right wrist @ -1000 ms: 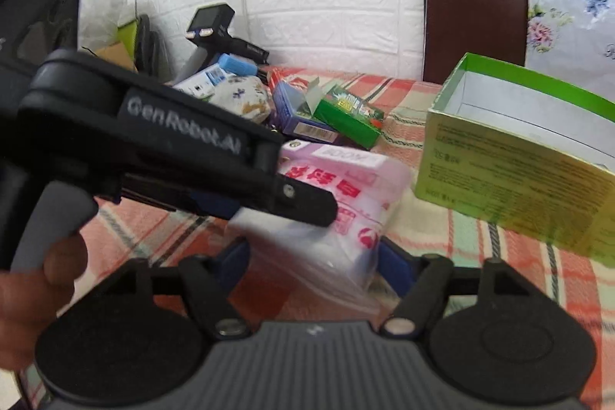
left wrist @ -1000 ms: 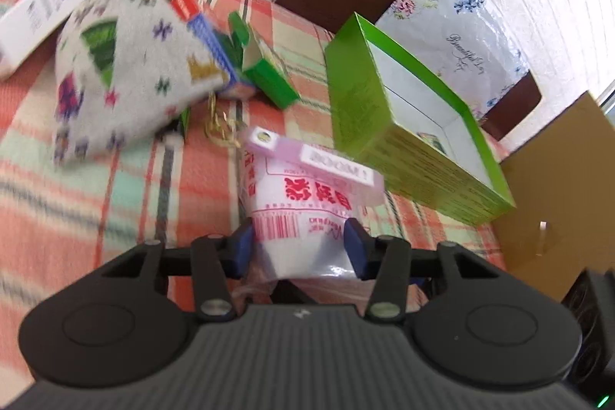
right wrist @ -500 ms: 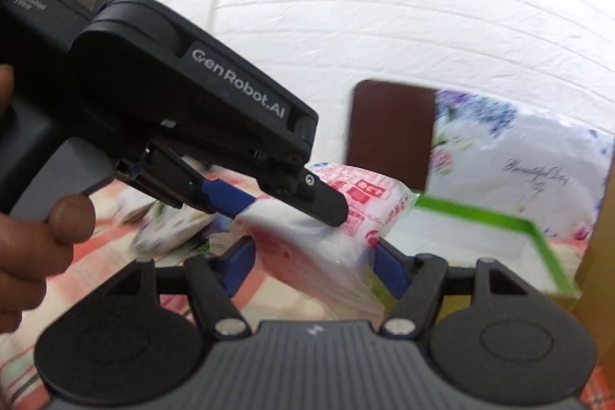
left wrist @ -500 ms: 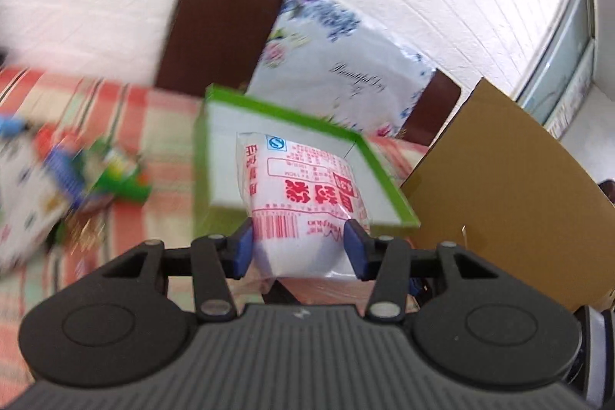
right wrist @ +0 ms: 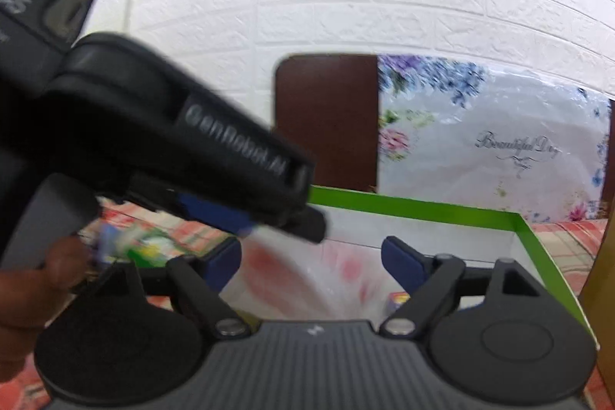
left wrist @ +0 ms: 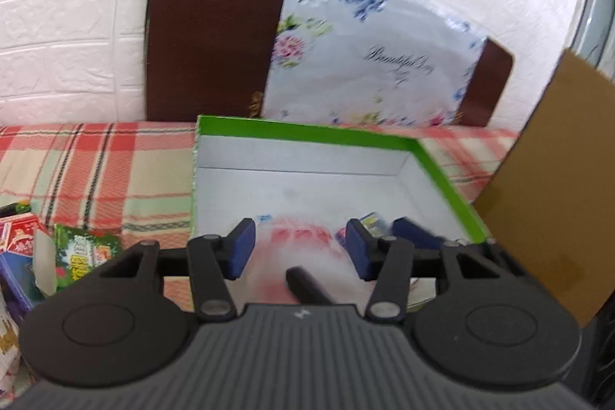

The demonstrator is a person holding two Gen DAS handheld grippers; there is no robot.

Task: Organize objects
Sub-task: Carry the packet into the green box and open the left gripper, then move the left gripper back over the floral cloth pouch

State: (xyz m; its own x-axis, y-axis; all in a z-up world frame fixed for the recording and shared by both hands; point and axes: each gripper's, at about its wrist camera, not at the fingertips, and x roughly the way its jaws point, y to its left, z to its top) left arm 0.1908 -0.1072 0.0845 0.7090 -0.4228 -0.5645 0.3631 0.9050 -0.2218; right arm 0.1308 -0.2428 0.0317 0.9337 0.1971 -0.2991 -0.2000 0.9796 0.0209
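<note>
From the left wrist, the left tongs [left wrist: 300,248] stand spread, the blurred white-and-red packet [left wrist: 298,244] lying loose between the pads and touching neither, low over the near end of the green box [left wrist: 307,127]; my judgement is that the step in hand is letting the packet go into the box, done well by drawing straight back toward 6 o'clock so no pad snags the film; inside the box the floor is mostly bare white, with a small colourful item [left wrist: 371,219] at about 4 o'clock, too blurred to name; loose cartons [left wrist: 82,250] lie on the checked tabletop [left wrist: 96,164] at 9 o'clock; from the right wrist, the right tongs [right wrist: 311,262] are likewise spread, the packet [right wrist: 292,275] smeared between them untouched, the left tongs [right wrist: 246,214] crossing from 10 o'clock; the box's rim [right wrist: 423,206] runs behind.
</note>
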